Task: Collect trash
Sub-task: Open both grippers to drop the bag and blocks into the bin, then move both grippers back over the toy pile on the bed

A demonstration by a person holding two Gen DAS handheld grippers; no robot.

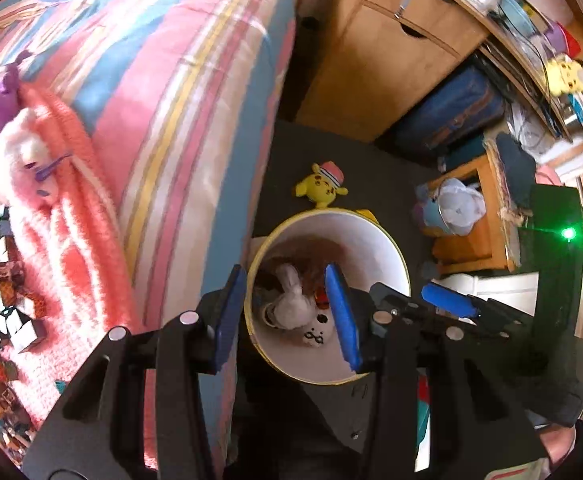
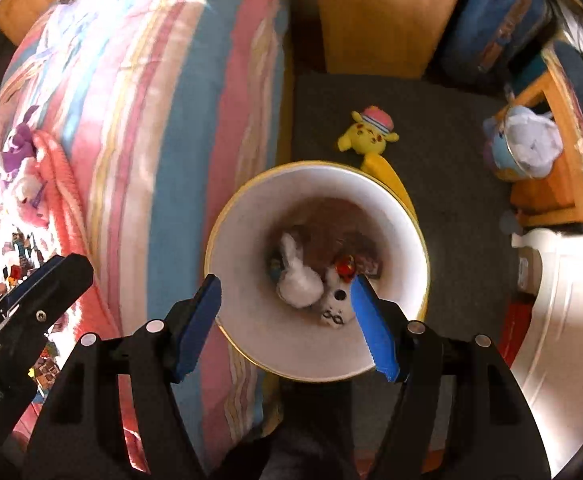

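A round bin with a yellow rim and white inner wall [image 1: 371,240] [image 2: 371,208] stands on the dark floor beside the bed. At its bottom lie a crumpled white tissue [image 1: 291,302] [image 2: 297,282], a small white piece with a drawn face [image 1: 316,334] [image 2: 333,314], a red-orange scrap [image 2: 345,268] and dark wrappers. My left gripper [image 1: 287,316] hangs open over the bin's left half, holding nothing. My right gripper [image 2: 285,326] is open too, spread across the bin's near side and empty. The right gripper's blue finger [image 1: 447,300] shows just right of the bin in the left wrist view.
A bed with a striped duvet [image 1: 179,92] [image 2: 163,92] fills the left, with plush toys on a pink blanket [image 1: 23,152]. A yellow plush [image 1: 323,186] [image 2: 367,130] lies on the floor beyond the bin. Wooden drawers [image 1: 387,52], a low wooden stand [image 2: 551,184] and white furniture [image 2: 571,300] close the right.
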